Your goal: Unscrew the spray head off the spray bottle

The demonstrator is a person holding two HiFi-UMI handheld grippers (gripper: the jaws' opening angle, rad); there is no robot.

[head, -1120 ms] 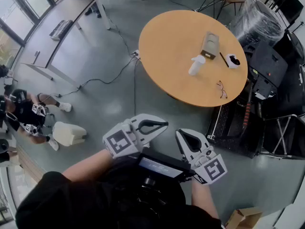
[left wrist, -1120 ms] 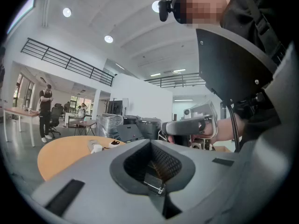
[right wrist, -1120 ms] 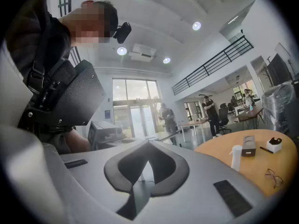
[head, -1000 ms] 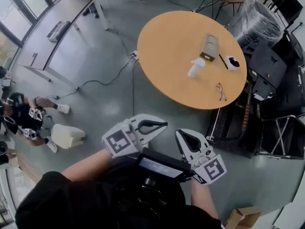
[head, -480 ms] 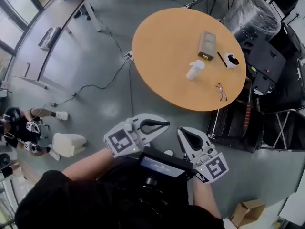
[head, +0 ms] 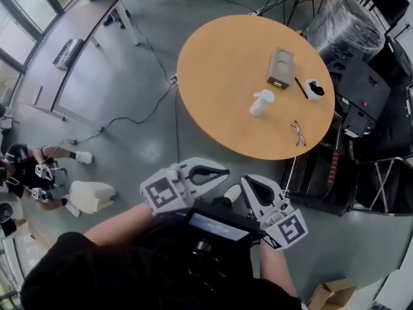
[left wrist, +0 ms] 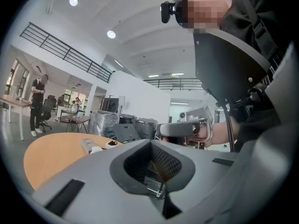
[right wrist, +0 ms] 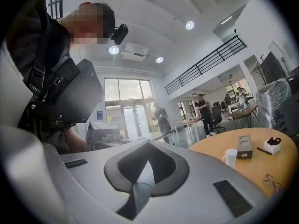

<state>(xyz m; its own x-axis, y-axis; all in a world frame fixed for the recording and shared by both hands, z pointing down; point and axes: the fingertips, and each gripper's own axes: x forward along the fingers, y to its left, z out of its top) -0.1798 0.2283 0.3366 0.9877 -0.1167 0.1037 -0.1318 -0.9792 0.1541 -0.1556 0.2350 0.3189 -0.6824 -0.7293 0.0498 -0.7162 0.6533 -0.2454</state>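
Now both claws hanging close to person's body, well apart from table [head: 213, 70]. Left claw [head: 210, 171] pinched shut, holding nothing. Right claw [head: 253, 187] pinched shut too, holding nothing. Spray bottle [head: 261, 103] standing upright near middle of table, a bit toward near edge, between box [head: 280, 68] and glasses [head: 297, 133]. Bottle looking small, plastic, likely light and smooth, so maybe tipping or slipping easily. Guessing: one claw squeezing round body gently, other claw gripping spray head at neck for turning.
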